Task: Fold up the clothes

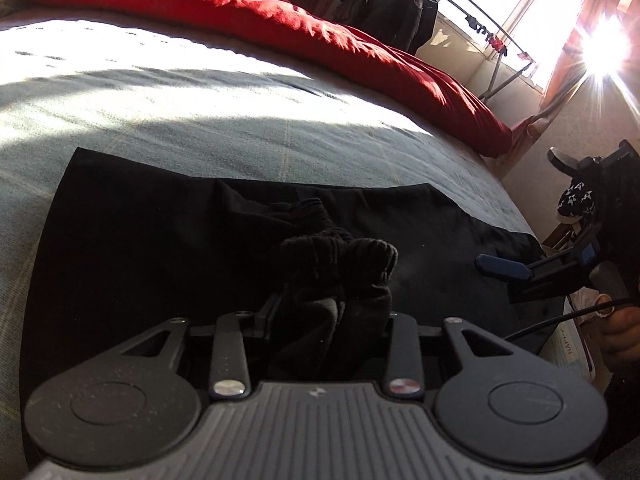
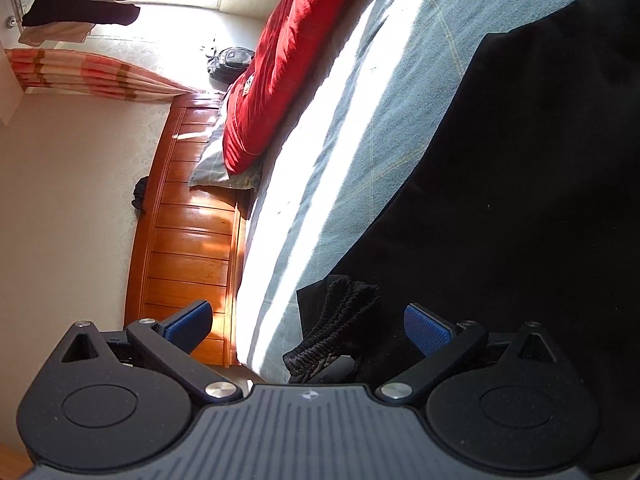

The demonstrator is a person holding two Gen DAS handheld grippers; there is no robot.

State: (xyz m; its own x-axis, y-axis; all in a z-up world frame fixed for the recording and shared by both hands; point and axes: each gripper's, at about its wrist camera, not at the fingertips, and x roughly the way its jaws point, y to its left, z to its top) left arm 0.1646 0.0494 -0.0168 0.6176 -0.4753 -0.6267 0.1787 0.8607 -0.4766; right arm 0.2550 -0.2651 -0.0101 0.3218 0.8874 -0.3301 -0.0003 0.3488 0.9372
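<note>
- Left wrist view: my left claw (image 1: pixel 332 312) is pinching a bunch of ribbed black cloth, the cuff or waistband (image 1: pixel 340 256) of the black garment (image 1: pixel 160 232), which stands up bunched between the fingers.
- The rest of the garment lies spread flat on the grey-blue bed (image 1: pixel 200 120), near the bed's near edge and reaching toward its right edge. A red duvet (image 1: pixel 280 28) runs along the far side.
- My right claw (image 1: pixel 504 270) hovers at the bed's right edge with a blue finger pad showing; from here I can't tell its gap.
- Right wrist view: my right claw (image 2: pixel 308 326) is spread wide with nothing between the blue pads (image 2: pixel 426 330). The ribbed black edge (image 2: pixel 336 320) lies just ahead, between the fingers, near the bed's edge beside the wooden bed frame (image 2: pixel 188 240).
- My judgement: I'm gathering one end of the garment for a fold. The next move calls for closing the right claw on that ribbed edge, so both claws carry it evenly.
</note>
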